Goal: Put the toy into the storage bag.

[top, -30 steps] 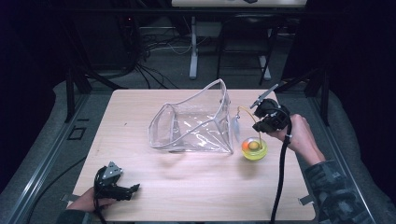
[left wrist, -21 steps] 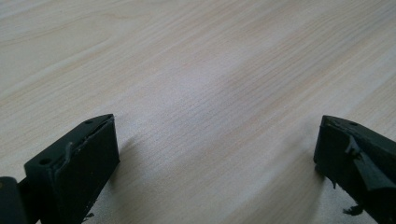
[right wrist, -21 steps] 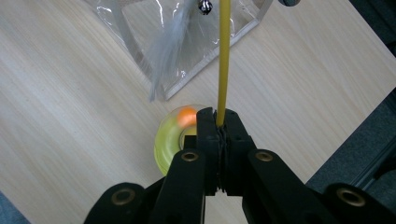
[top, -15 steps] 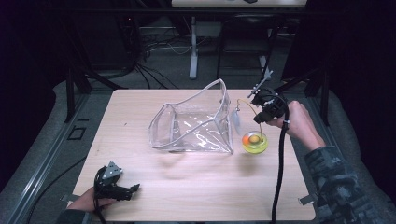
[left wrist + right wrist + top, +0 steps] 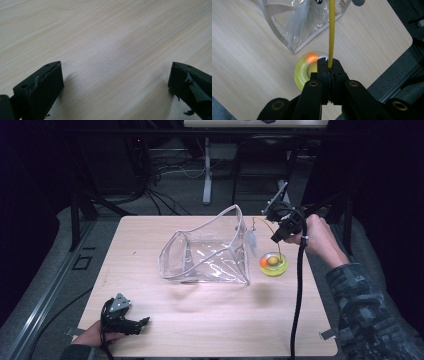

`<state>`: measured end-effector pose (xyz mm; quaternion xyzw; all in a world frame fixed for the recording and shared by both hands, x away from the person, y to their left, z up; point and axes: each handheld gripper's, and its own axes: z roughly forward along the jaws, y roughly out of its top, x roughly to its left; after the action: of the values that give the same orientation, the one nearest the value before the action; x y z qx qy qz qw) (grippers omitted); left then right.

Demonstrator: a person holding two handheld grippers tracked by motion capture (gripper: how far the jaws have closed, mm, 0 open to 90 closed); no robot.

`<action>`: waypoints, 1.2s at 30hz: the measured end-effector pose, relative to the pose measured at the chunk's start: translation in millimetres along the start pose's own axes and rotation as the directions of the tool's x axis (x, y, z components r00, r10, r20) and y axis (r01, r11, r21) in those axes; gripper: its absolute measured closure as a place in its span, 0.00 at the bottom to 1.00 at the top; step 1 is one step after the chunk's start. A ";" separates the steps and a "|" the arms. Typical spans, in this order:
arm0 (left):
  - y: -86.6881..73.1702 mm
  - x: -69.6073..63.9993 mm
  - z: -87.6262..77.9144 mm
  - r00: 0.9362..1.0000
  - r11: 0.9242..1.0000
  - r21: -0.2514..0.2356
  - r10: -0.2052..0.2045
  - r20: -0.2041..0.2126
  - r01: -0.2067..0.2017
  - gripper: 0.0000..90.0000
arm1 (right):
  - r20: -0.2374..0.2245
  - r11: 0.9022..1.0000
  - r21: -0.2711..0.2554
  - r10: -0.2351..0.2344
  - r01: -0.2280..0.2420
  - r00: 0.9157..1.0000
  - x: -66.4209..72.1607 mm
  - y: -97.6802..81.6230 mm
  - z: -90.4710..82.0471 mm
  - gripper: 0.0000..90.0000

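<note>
My right gripper (image 5: 278, 236) is up over the far right part of the wooden table (image 5: 210, 330), and in the right gripper view its jaws are pressed together on a thin yellow wand (image 5: 331, 32), which runs straight up out of them. The wand belongs to a cat toy whose round yellow base (image 5: 273, 265) sits on the table just below my right hand (image 5: 320, 240); an orange ball (image 5: 312, 57) shows inside the base's ring. Near the wand's far end a white feather (image 5: 298, 21) hangs against the side of a clear plastic bag (image 5: 207, 252). The bag stands open in the middle of the table with its mouth turned to the left and far side, and its near right corner is just beside the yellow base; whether the two touch I cannot tell. A black cable (image 5: 297, 300) trails from my right gripper back along my sleeve toward the near edge. My left gripper (image 5: 134, 326) rests low at the near left corner of the table, well apart from the bag and the toy. In the left gripper view its two black jaws stand wide apart with bare wood between them, holding nothing.
</note>
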<state>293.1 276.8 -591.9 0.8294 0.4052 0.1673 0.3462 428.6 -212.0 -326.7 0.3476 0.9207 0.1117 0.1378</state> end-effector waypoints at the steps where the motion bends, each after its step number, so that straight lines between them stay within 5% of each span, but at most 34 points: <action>1: 0.0 0.0 0.0 1.000 1.000 0.000 0.000 0.000 0.000 0.00 | 0.003 1.000 0.005 -0.004 0.004 1.000 -0.9 1.6 -2.1 0.98; 36: 0.0 0.0 0.0 1.000 1.000 0.000 0.000 0.000 0.000 0.00 | 0.043 0.998 0.053 -0.046 0.043 0.998 -9.4 41.2 -58.9 0.98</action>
<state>293.1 276.8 -591.9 0.8294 0.4053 0.1673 0.3462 441.0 -194.6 -257.4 0.3328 0.9276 0.0769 0.1513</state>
